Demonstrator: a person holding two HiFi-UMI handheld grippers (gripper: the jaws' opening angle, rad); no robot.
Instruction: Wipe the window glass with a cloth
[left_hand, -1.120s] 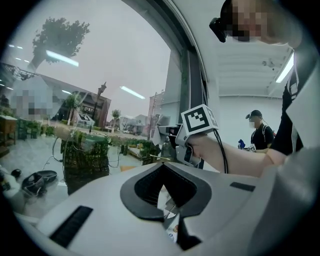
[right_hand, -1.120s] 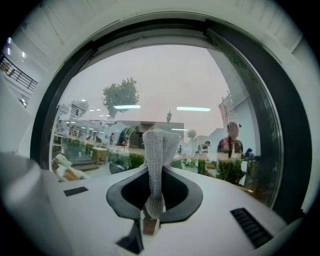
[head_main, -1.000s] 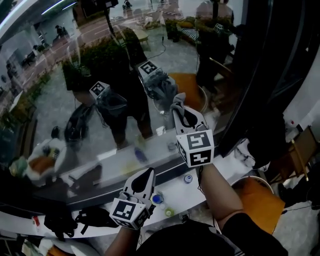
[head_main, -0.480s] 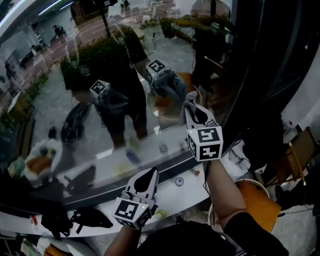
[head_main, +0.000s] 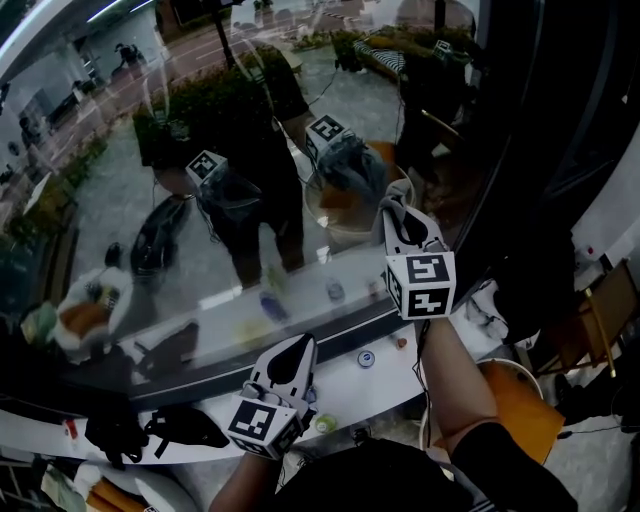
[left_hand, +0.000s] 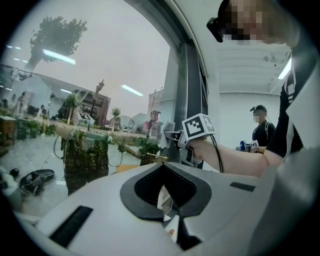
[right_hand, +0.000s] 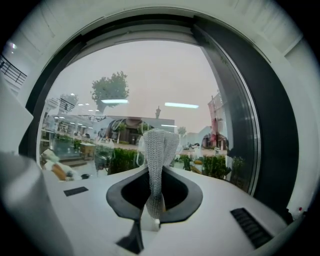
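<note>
The glass (head_main: 200, 150) fills most of the head view, with a dark frame (head_main: 520, 150) down its right side and a white counter (head_main: 345, 388) along its lower edge. Only the head view shows the whole layout. The right tongs (head_main: 398, 205) are raised high against the pane near the frame, and the left tongs (head_main: 296, 345) are low over the counter's front edge, pointing at the glass. Both are mirrored faintly in the pane. Dark bags (head_main: 150, 430) lie at the counter's left end, and a few small round caps (head_main: 366, 358) sit near its middle, between the two arms. The right gripper view shows what the head view barely does. The right tongs are clamped narrow on the lower end of a grey knitted cloth (right_hand: 159, 165), which stands up from the tips in a folded strip toward the glass. Whether it touches the pane I cannot tell. That view also shows a tree and low hedges outside. The left gripper view shows the left tongs closed together with nothing between them. Beyond them it catches the right tongs' marker cube (left_hand: 199, 131) and the forearm holding them. It also shows a person (left_hand: 262, 134) in a cap standing far back in the room, seen in no other view.
</note>
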